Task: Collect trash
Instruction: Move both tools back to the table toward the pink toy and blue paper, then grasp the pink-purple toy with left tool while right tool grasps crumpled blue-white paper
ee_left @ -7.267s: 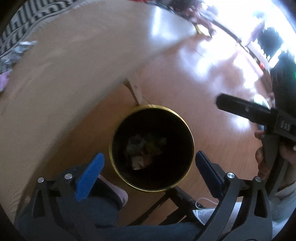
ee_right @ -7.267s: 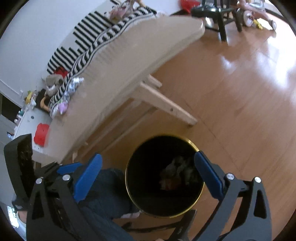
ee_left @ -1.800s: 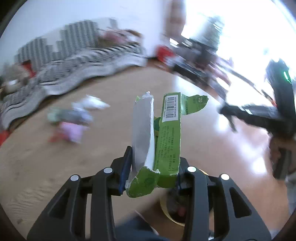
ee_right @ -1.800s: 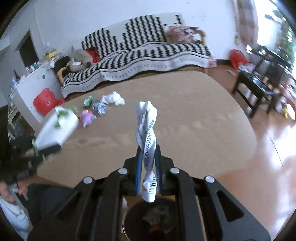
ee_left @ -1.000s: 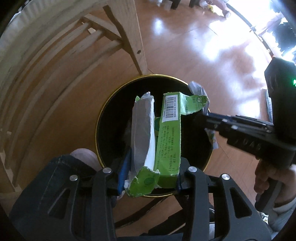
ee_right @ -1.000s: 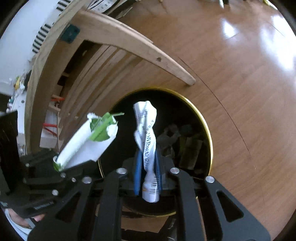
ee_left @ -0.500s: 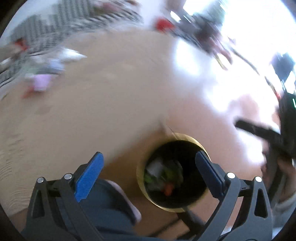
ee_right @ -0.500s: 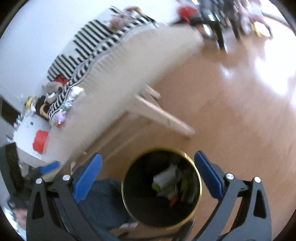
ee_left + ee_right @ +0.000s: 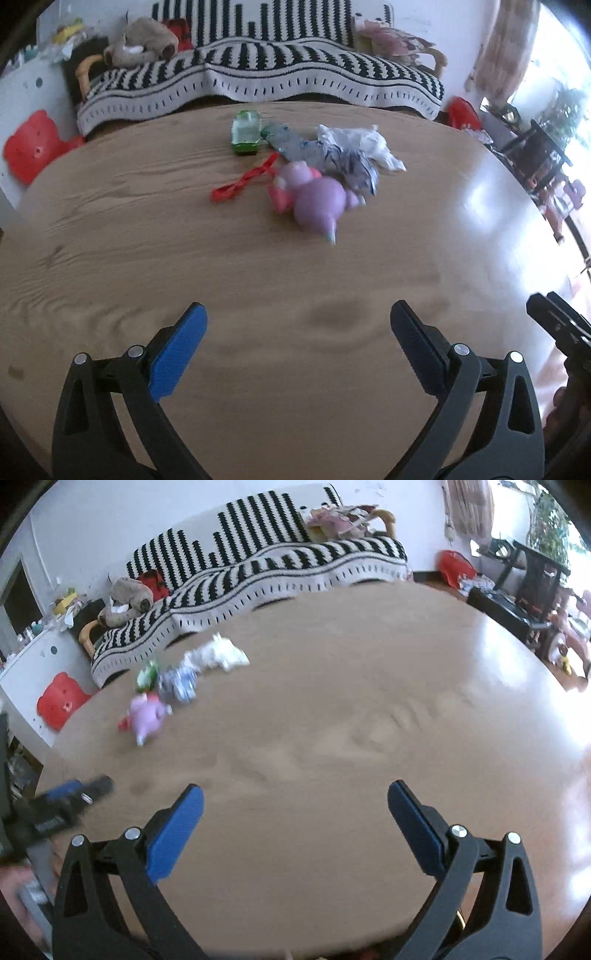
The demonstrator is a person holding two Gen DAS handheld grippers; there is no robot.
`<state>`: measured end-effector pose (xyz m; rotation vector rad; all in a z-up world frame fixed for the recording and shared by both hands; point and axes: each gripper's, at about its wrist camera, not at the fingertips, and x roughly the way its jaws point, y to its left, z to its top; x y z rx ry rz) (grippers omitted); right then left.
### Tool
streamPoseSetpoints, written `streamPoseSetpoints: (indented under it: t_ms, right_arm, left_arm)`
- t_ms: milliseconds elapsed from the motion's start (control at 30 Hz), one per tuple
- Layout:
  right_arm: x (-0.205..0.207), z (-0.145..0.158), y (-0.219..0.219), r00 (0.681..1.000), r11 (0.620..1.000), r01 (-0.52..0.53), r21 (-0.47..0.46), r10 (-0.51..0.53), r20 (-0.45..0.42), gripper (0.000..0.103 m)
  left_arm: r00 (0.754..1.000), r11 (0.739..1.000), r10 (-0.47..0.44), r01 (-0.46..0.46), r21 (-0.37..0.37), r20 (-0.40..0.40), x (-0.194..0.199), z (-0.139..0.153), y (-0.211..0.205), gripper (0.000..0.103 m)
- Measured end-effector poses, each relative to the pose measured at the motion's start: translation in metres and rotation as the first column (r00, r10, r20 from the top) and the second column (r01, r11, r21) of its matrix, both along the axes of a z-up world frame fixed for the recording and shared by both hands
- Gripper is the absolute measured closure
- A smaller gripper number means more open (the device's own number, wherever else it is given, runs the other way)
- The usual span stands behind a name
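My left tongs (image 9: 297, 347) are spread wide with nothing between the blue pads (image 9: 177, 347), held over the near edge of the wooden surface (image 9: 110, 229). My right tongs (image 9: 295, 829) are just as wide and empty, also over the near edge. The trash sits in a loose cluster toward the far edge, close to the striped sofa (image 9: 258, 70): a green carton (image 9: 245, 133) at the far left of the pile, a red strip (image 9: 243, 178) in front of it, a purple wrapper (image 9: 317, 201) nearest me, a silver-grey foil (image 9: 325, 155) touching it behind, and a white crumple (image 9: 364, 146) to the right. In the right view the same cluster lies toward the far left corner, blurred.
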<state>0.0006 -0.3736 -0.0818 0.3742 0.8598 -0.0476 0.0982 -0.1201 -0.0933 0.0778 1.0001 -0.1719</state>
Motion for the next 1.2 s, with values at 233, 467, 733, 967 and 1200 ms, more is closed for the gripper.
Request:
streamPoseSetpoints:
  t_ms: [233,467,733,967,1200]
  right_arm:
    - [0.103,0.012,0.035,0.999,1.000,-0.028,-0.009,0.028,0.015,0.007]
    - [0.154,0.006,0.054,0.999,0.998,-0.050,-0.042,0.050,-0.005,0.007]
    - [0.158,-0.026,0.055,0.999,0.998,-0.043,-0.047,0.042,-0.035,0.007]
    - [0.171,-0.032,0.071,0.993,0.994,-0.111,-0.019,0.110,-0.038,0.007]
    - [0.187,-0.034,0.095,0.980,0.978,-0.200,-0.058,0.198,-0.033,0.014]
  left_arm:
    - [0.999,1.000,0.026,-0.026,0.007,-0.022,0.055,-0.018,-0.023,0.007]
    - [0.998,1.000,0.017,-0.015,0.027,-0.064,0.097,-0.029,-0.025,0.007]
    - [0.993,0.997,-0.074,0.075,0.000,-0.095,0.095,-0.029,-0.007,0.007]
    - [0.993,0.998,-0.059,0.054,-0.044,-0.102,0.093,-0.027,0.007,0.007]
    - [0.996,0.997,-0.057,0.053,-0.055,-0.068,0.099,-0.025,0.004,0.016]
